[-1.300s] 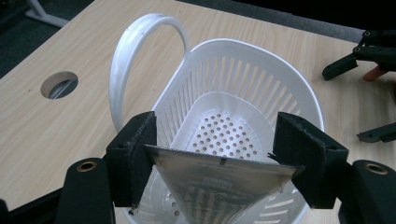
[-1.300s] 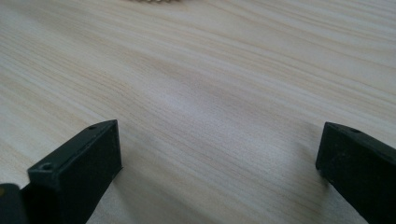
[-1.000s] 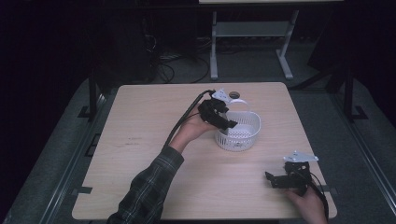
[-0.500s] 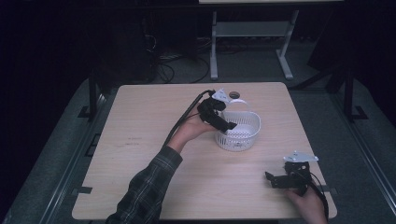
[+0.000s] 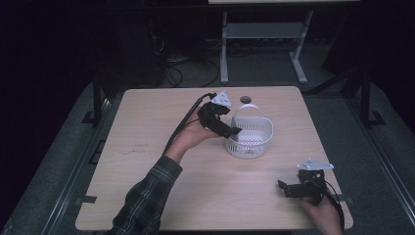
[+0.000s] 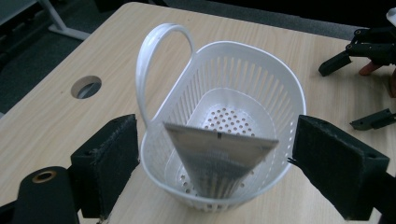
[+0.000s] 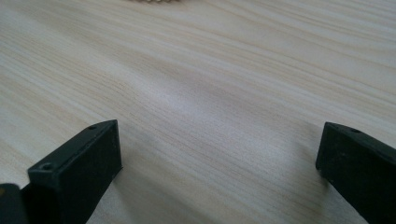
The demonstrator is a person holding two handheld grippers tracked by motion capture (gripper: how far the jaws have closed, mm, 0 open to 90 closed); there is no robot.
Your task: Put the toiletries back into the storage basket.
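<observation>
We note the white slotted plastic basket (image 6: 233,116), oval with a loop handle, on the pale wood-grain surface (image 5: 161,161); a flat grey metal piece (image 6: 219,158) leans inside. Left gripper (image 6: 215,168) jaws, just opened, are released around it; right gripper (image 5: 288,190) jaws gape.

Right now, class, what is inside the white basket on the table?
Inside the white basket a flat grey metal piece leans, wide edge up, narrowing towards the perforated floor. It covers part of the floor, so whatever might lie beneath it cannot be seen. The open left gripper is above the near rim.
</observation>
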